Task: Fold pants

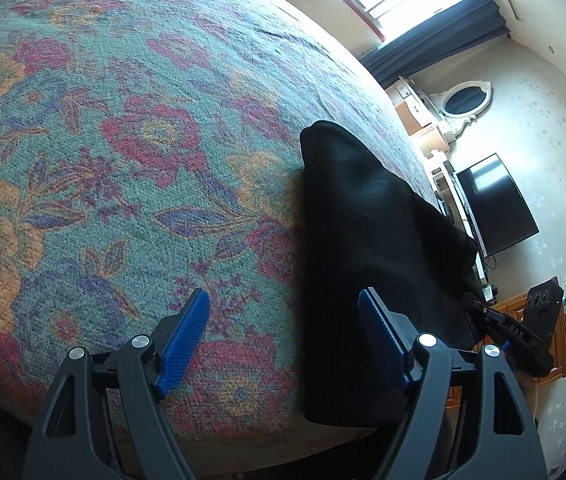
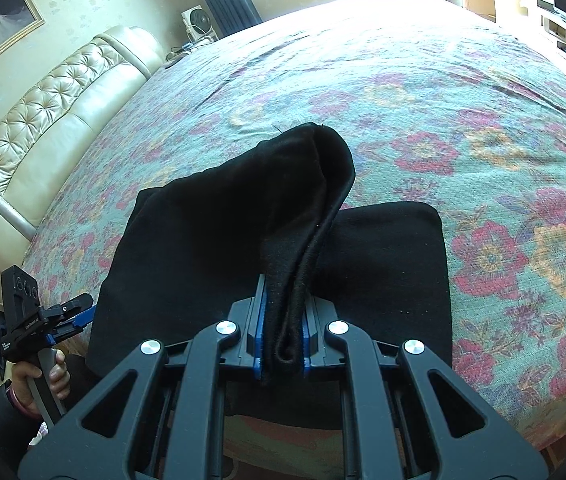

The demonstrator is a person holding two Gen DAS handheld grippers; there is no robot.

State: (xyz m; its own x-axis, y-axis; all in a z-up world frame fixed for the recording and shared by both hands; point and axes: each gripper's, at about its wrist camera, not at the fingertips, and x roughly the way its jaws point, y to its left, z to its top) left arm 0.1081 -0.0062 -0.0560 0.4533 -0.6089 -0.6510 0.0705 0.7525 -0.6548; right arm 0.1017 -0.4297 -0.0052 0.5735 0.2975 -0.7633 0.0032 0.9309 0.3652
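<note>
Black pants (image 2: 383, 264) lie partly folded near the front edge of a bed with a floral cover (image 2: 483, 128). My right gripper (image 2: 283, 320) is shut on a lifted fold of the pants, which rises from its blue pads (image 2: 259, 320) and hangs over the flat part. In the left wrist view the pants (image 1: 363, 240) show as a dark raised shape at right. My left gripper (image 1: 285, 312) stands open above the bedcover, to the left of the pants, with nothing between its fingers. It also appears in the right wrist view (image 2: 83, 320), held by a hand (image 2: 35, 376).
A padded cream headboard (image 2: 43, 112) runs along the bed's left side. A window with dark curtains (image 1: 435, 32), a mirror (image 1: 463, 100), a television (image 1: 495, 204) and a wooden cabinet (image 1: 523, 320) stand beyond the bed's far side.
</note>
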